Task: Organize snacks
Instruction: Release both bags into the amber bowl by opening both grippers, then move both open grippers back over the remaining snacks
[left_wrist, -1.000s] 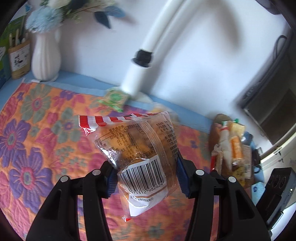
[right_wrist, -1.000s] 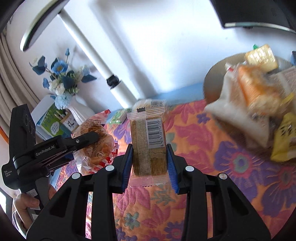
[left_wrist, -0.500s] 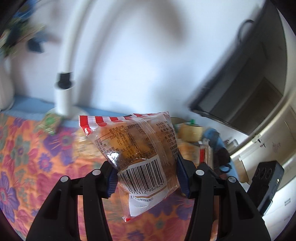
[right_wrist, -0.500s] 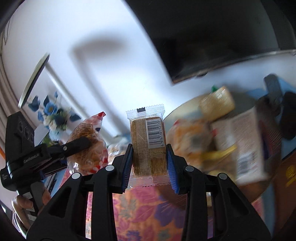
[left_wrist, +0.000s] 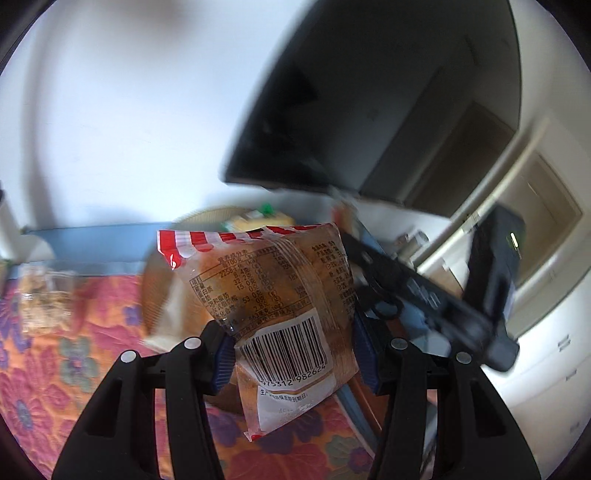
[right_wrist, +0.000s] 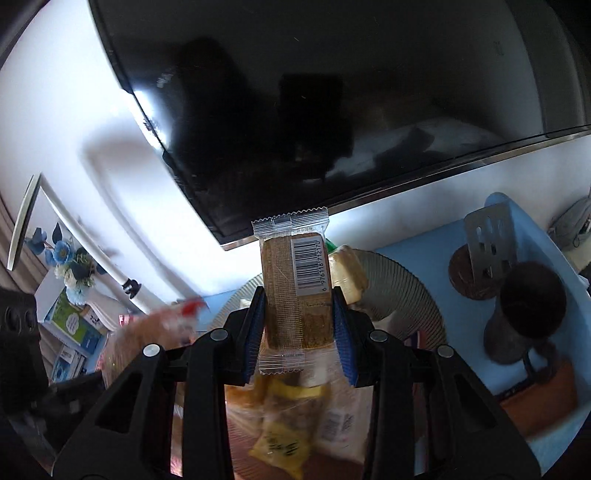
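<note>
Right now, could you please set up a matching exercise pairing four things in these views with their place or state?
Things:
1. red-striped pastry packet
2. clear-wrapped brown bar
3. metal spatula
4. yellow snack packet

Place or state:
A. lying in the round basket
B. clamped in the right hand-held gripper
C. standing in the blue tub
D. clamped in the left hand-held gripper

Pairs: 1-D, 2-B, 3-C, 4-A
</note>
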